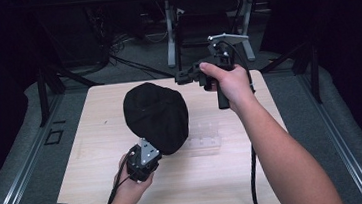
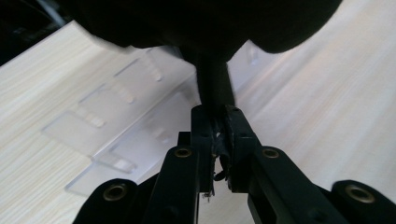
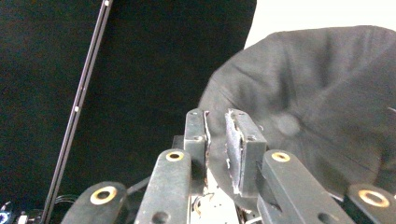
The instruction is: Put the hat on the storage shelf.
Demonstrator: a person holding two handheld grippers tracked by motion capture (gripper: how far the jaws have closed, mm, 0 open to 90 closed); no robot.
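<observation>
A black cap (image 1: 156,115) hangs over the middle of the wooden table (image 1: 102,190), crown facing up. My left gripper (image 1: 152,149) comes in from below and is shut on a narrow black strip at the cap's lower edge (image 2: 214,91), its jaws (image 2: 217,116) pressed on the fabric. My right gripper (image 1: 181,76) is held up at the far side of the table, pointing left, just beyond the cap and apart from it. In the right gripper view its jaws (image 3: 217,122) stand almost together with nothing between them, and the cap (image 3: 317,98) lies behind.
A clear acrylic rack (image 1: 204,140) lies flat on the table right of the cap, also in the left gripper view (image 2: 116,121). Dark frame bars and cables stand beyond the table's far edge. Bare wood lies at the front and left.
</observation>
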